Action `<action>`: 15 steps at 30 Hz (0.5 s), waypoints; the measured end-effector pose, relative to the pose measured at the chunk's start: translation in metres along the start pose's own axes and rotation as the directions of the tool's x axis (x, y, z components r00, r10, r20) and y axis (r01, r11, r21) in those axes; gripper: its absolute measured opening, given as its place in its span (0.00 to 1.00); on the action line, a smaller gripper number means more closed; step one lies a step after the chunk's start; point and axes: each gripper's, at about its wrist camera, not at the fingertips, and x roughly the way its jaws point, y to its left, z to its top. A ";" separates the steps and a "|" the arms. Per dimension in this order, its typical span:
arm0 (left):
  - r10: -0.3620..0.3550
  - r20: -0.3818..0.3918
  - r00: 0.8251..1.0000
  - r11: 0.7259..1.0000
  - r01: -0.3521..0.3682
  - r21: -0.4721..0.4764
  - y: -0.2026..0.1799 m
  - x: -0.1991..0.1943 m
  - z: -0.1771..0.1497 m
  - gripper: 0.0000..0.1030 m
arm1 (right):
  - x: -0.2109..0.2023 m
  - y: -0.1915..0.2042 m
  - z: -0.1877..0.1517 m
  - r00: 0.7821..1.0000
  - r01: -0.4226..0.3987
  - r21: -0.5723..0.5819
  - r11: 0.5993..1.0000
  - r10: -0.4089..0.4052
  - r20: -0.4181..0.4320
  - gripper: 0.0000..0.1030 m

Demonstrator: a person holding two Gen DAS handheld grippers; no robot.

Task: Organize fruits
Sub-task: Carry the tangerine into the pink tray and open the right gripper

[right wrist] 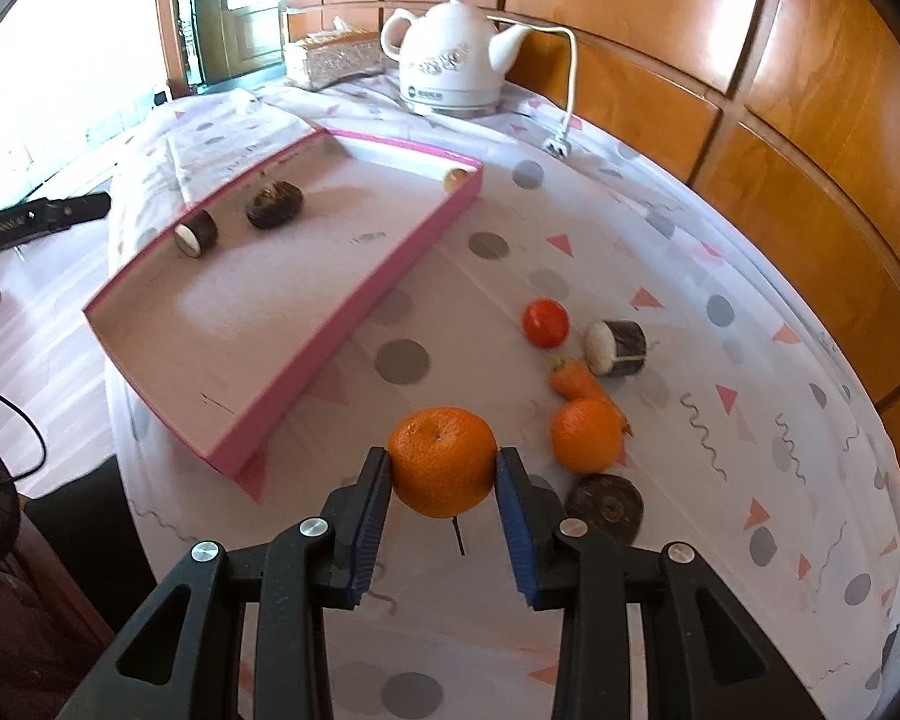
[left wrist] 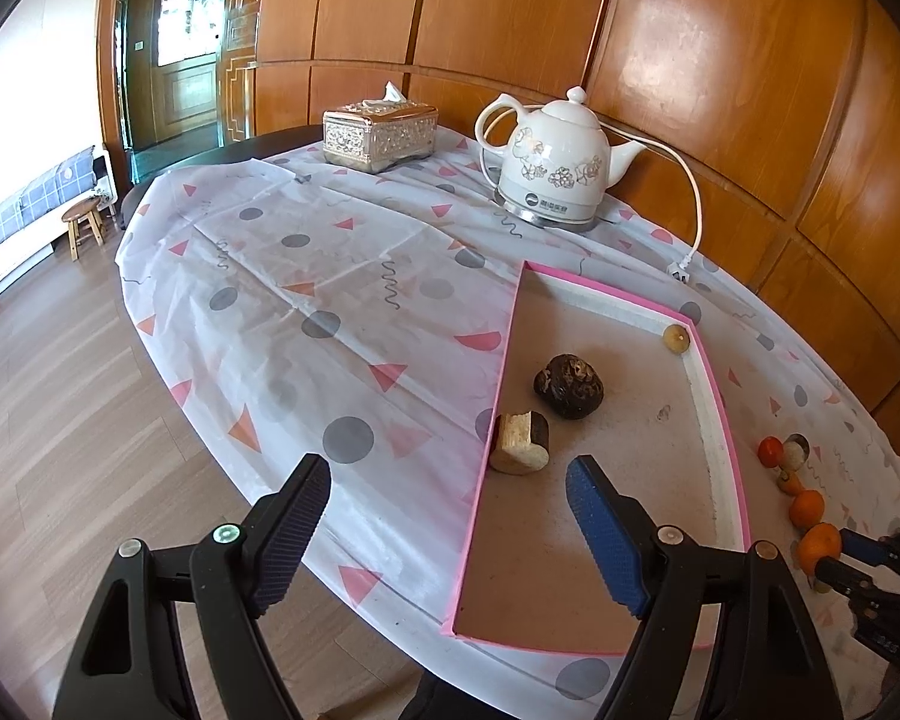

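Note:
My right gripper (right wrist: 442, 459) is shut on an orange (right wrist: 442, 461) and holds it just above the tablecloth, right of the pink tray (right wrist: 354, 294). A second orange (right wrist: 586, 435), a small carrot (right wrist: 577, 379), a red tomato (right wrist: 545, 323), a dark cut cylinder (right wrist: 617, 347) and a dark round disc (right wrist: 603, 503) lie on the cloth to its right. The tray (left wrist: 727, 420) holds a dark lumpy fruit (left wrist: 568, 387), a cut dark piece (left wrist: 519, 443) and a small tan ball (left wrist: 677, 338). My left gripper (left wrist: 447, 471) is open and empty over the tray's near left edge.
A white ceramic kettle (left wrist: 555, 171) with its cord (left wrist: 693, 192) and a silver tissue box (left wrist: 380, 135) stand at the back of the oval table. Wood panelling runs behind. The table edge and wooden floor (left wrist: 60, 420) lie to the left.

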 end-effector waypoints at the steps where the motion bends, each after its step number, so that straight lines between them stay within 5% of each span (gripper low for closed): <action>1: -0.001 0.001 1.000 1.000 0.001 0.000 0.000 0.000 0.000 0.79 | -0.002 0.002 0.002 1.000 -0.009 0.002 1.000 0.009 0.006 0.34; 15: -0.005 0.001 1.000 1.000 0.005 -0.007 0.002 0.001 0.001 0.79 | -0.016 0.050 0.048 0.982 -0.158 -0.031 0.987 0.161 0.098 0.34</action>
